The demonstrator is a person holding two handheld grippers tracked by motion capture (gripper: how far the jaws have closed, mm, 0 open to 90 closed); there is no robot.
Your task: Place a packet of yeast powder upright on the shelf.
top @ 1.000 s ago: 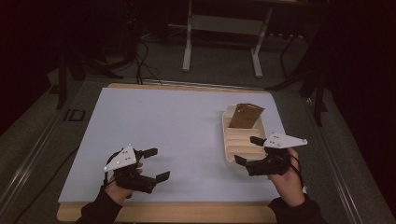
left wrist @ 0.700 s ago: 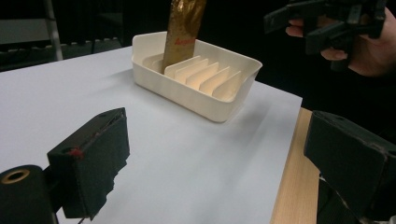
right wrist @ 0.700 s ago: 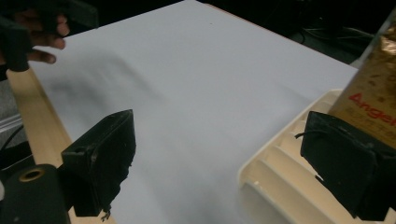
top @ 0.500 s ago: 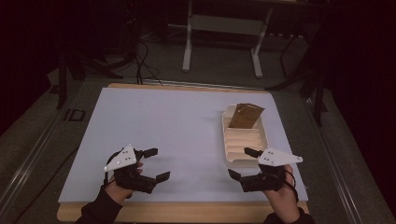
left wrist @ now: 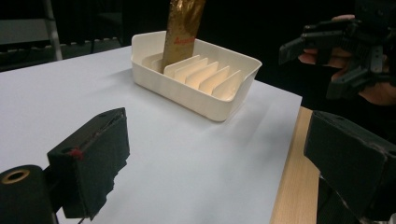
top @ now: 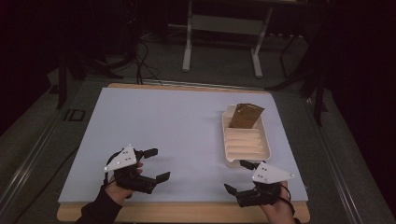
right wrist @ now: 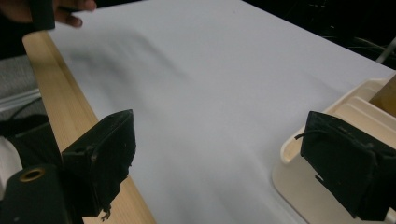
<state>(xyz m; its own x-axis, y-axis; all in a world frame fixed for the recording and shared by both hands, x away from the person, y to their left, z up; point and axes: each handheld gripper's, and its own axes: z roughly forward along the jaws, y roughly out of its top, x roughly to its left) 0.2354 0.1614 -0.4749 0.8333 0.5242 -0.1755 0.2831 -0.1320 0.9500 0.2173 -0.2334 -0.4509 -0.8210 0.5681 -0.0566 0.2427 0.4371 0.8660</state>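
A cream slotted tray [top: 266, 139] sits at the table's right, with a brown foil packet [top: 245, 115] standing upright in its far slot. My left gripper [top: 158, 164] rests open near the front left, holding nothing. My right gripper [top: 237, 176] is open and holding nothing, just in front of the tray's near end by the front edge. In the left gripper view my gripper [left wrist: 224, 158] looks at the tray [left wrist: 201, 95], the packet [left wrist: 184, 28] and the right gripper [left wrist: 345, 51]. In the right gripper view, the tray [right wrist: 355, 102] lies beside the right jaw of my gripper [right wrist: 226, 158].
A white sheet [top: 177, 130] covers the wooden table, whose bare front edge [top: 187, 212] shows near my hands. Metal stand legs [top: 222, 42] and cables lie on the dark floor beyond the table. The left hand [right wrist: 60, 11] shows at the top left of the right gripper view.
My right gripper has pulled back from beside the tray toward the front edge of the table and stays open. The left gripper has not moved.
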